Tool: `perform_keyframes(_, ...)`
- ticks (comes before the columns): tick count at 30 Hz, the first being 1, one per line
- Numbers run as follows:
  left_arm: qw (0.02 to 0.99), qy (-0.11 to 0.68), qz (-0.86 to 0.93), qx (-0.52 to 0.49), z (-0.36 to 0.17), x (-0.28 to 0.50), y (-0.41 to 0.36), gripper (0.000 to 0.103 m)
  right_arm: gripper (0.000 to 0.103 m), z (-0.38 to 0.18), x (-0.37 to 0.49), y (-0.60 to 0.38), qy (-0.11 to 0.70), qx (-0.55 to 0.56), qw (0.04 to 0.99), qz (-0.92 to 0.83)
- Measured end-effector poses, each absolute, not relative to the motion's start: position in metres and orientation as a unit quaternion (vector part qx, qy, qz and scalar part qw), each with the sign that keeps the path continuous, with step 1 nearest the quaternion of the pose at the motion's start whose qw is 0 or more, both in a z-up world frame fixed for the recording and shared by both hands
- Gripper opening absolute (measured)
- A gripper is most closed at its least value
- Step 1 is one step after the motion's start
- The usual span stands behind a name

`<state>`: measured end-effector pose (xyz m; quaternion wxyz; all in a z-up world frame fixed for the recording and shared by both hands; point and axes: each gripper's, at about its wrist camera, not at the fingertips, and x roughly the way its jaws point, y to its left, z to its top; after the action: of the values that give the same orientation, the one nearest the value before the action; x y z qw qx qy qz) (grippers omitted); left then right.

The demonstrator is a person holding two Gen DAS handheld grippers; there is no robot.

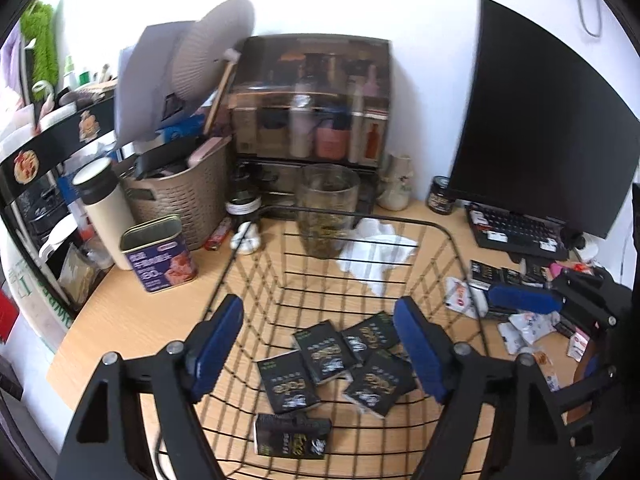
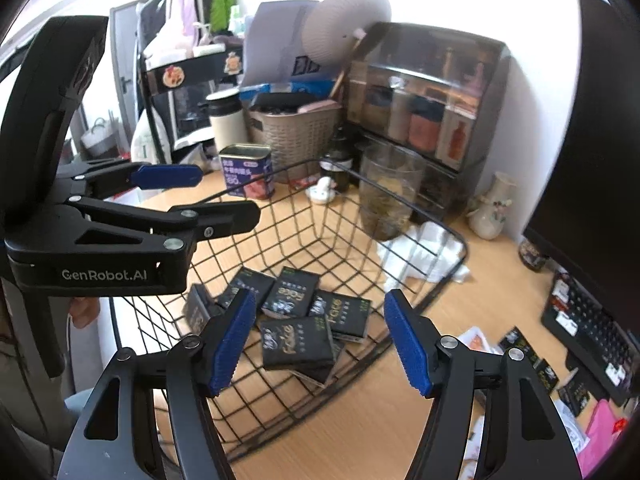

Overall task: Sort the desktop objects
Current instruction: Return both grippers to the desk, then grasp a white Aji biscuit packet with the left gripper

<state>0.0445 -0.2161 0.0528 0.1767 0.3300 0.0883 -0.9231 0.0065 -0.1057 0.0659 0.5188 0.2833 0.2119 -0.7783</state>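
Note:
A black wire basket (image 1: 352, 220) (image 2: 448, 232) stands on the wooden desk and holds several black packets (image 1: 320, 352) (image 2: 298, 342). My left gripper (image 1: 316, 344) is open and empty, hovering over the basket; it also shows from the side in the right wrist view (image 2: 208, 196). My right gripper (image 2: 320, 340) is open and empty above the basket's near right side; it appears at the right edge of the left wrist view (image 1: 524, 300). More black packets (image 1: 504, 276) (image 2: 532, 356) and white sachets (image 1: 524, 328) lie on the desk right of the basket.
Behind the basket stand a glass jar (image 1: 328, 208), a blue tin (image 1: 160, 254), a white thermos (image 1: 104, 208), a woven bin (image 1: 180, 192) and a dark storage cabinet (image 1: 312, 108). A crumpled white tissue (image 1: 376, 256), a monitor (image 1: 540, 120) and a keyboard (image 1: 516, 228) are on the right.

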Motion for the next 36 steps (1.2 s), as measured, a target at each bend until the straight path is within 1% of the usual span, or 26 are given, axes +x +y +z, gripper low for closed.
perform_keyframes(5, 0.136, 0.062, -0.931, 0.334, 0.056, 0.031, -0.172, 0.08, 0.066, 0.069, -0.011, -0.057, 0.204, 0.288, 0.483, -0.802)
perform_keyframes(10, 0.082, 0.031, -0.932, 0.352, 0.053, 0.006, -0.112, 0.08, 0.066, 0.064, -0.044, 0.014, 0.181, 0.308, 0.428, -0.83)
perform_keyframes(13, 0.047, 0.025, -0.932, 0.358, 0.049, -0.009, -0.081, 0.08, 0.066, 0.057, -0.065, 0.061, 0.166, 0.323, 0.387, -0.847)
perform_keyframes(17, 0.005, 0.015, -0.924, 0.381, 0.031, -0.035, -0.032, 0.08, 0.066, 0.046, -0.081, 0.111, 0.156, 0.34, 0.342, -0.862)
perform_keyframes(23, -0.057, 0.008, -0.894, 0.443, -0.02, -0.064, 0.031, 0.08, 0.066, 0.022, -0.098, 0.181, 0.139, 0.368, 0.287, -0.873)
perform_keyframes(27, -0.063, -0.002, -0.877, 0.476, -0.052, -0.073, 0.052, 0.08, 0.066, 0.002, -0.103, 0.205, 0.142, 0.387, 0.269, -0.871)
perform_keyframes(34, -0.05, -0.003, -0.864, 0.501, -0.079, -0.078, 0.054, 0.08, 0.066, -0.036, -0.116, 0.213, 0.149, 0.415, 0.255, -0.861)
perform_keyframes(36, -0.049, -0.008, -0.862, 0.505, -0.084, -0.079, 0.053, 0.077, 0.066, -0.042, -0.12, 0.211, 0.15, 0.419, 0.257, -0.858)
